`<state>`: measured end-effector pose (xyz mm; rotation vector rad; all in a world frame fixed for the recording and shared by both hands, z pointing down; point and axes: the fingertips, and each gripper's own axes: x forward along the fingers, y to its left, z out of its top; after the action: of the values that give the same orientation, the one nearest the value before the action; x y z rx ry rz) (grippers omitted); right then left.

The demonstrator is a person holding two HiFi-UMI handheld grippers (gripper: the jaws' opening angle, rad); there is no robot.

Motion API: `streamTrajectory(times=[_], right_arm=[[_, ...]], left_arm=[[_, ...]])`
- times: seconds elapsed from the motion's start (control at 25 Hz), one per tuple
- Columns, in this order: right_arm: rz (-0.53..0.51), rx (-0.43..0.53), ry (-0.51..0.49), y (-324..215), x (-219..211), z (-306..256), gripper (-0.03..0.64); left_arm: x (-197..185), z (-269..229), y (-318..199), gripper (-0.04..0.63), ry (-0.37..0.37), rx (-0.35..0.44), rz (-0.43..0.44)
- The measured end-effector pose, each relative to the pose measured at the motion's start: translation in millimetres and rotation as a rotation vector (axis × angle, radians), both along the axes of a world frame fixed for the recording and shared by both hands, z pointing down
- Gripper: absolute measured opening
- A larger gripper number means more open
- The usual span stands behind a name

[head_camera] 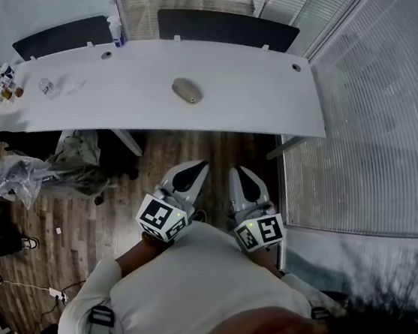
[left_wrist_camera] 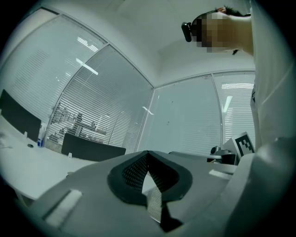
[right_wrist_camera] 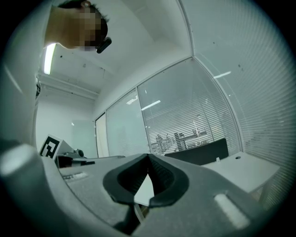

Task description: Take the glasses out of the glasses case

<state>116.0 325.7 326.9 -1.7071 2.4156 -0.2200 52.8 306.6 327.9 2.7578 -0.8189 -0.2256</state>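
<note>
A closed oval grey-beige glasses case lies near the middle of the long white table in the head view. Both grippers are held close to the person's body, well short of the table and above the wooden floor. My left gripper points toward the table with its jaws together and nothing between them. My right gripper sits beside it, also shut and empty. In the left gripper view the black pads meet at their tips; in the right gripper view the pads meet likewise. The glasses themselves are not visible.
Small bottles and a crumpled clear wrapper sit at the table's far left; a spray bottle stands at the back edge. Two dark chair backs are behind the table. A plastic bag lies on the floor at left. Blinds run along the right.
</note>
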Motion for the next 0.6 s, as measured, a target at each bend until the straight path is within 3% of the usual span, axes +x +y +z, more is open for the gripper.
streamTrajectory(times=[0.6], right_arm=[[-0.015, -0.032, -0.020, 7, 36, 13, 0.002]], left_arm=[[36, 12, 7, 0.003, -0.011, -0.017, -0.017]])
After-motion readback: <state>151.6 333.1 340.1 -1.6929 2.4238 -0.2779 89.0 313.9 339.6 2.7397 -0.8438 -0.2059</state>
